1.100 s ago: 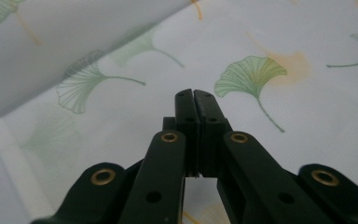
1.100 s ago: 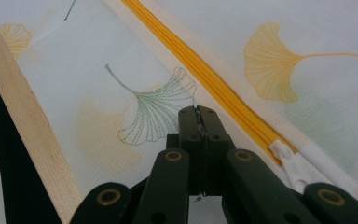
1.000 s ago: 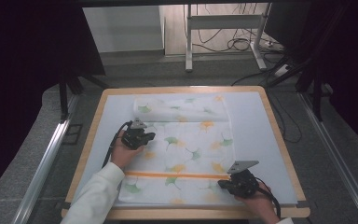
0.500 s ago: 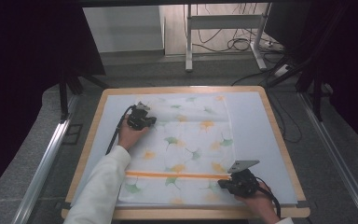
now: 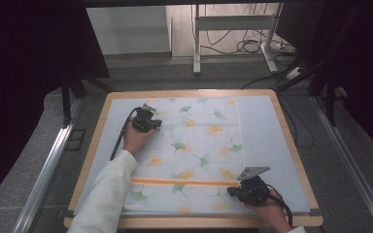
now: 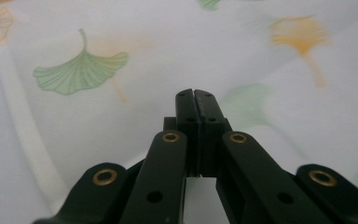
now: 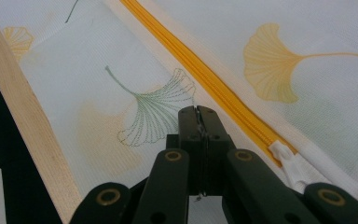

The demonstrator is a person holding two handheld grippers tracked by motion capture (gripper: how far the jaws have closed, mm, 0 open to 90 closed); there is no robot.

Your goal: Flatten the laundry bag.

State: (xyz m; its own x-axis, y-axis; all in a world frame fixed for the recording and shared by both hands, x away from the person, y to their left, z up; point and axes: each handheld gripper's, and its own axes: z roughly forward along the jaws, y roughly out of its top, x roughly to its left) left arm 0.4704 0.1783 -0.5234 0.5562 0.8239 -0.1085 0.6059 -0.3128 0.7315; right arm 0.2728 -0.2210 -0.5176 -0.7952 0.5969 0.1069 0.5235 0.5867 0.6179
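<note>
High view: cloth (image 5: 194, 150) beneath both jaws.

Table (image 5: 291, 145) with a pale blue top inside a light wooden rim. On it a white cloth (image 5: 194, 150) printed with green and orange ginkgo leaves lies spread flat, an orange zip (image 5: 184, 182) running across it near the front edge
</note>
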